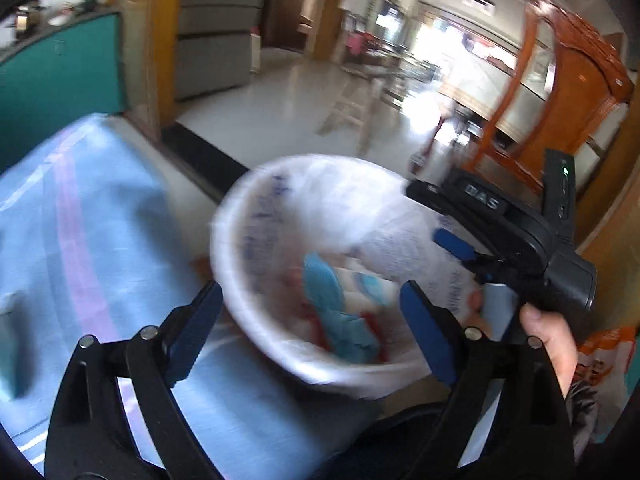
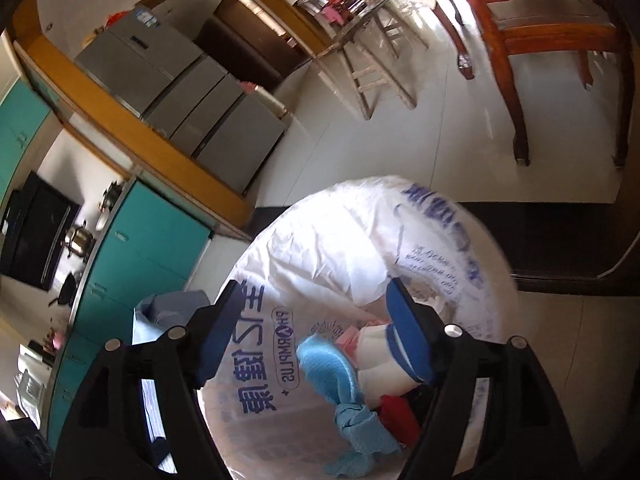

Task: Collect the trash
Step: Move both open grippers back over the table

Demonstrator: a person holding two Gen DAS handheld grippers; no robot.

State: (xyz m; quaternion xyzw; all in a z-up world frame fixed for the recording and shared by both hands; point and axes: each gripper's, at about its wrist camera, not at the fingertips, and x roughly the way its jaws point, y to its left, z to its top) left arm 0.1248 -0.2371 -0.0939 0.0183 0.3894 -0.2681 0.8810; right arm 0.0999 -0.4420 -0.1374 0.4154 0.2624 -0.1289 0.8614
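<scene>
A round trash bin lined with a white printed plastic bag (image 1: 256,216) (image 2: 344,240) stands on the floor below both grippers. Inside lie blue cloth scraps (image 1: 336,312) (image 2: 332,372), a white bottle (image 2: 380,360) and a red piece (image 2: 398,416). My left gripper (image 1: 310,320) is open and empty, its fingers straddling the bin's near rim. My right gripper (image 2: 316,336) is open over the bin's mouth; it also shows in the left wrist view (image 1: 468,256) at the bin's right rim, held by a hand (image 1: 548,344).
A light blue striped cloth (image 1: 80,240) lies left of the bin. Teal kitchen cabinets (image 2: 132,248), a grey refrigerator (image 2: 188,100), a wooden chair (image 2: 540,40) and a wooden stool (image 2: 376,76) stand around. A dark threshold strip (image 2: 560,240) crosses the tiled floor behind the bin.
</scene>
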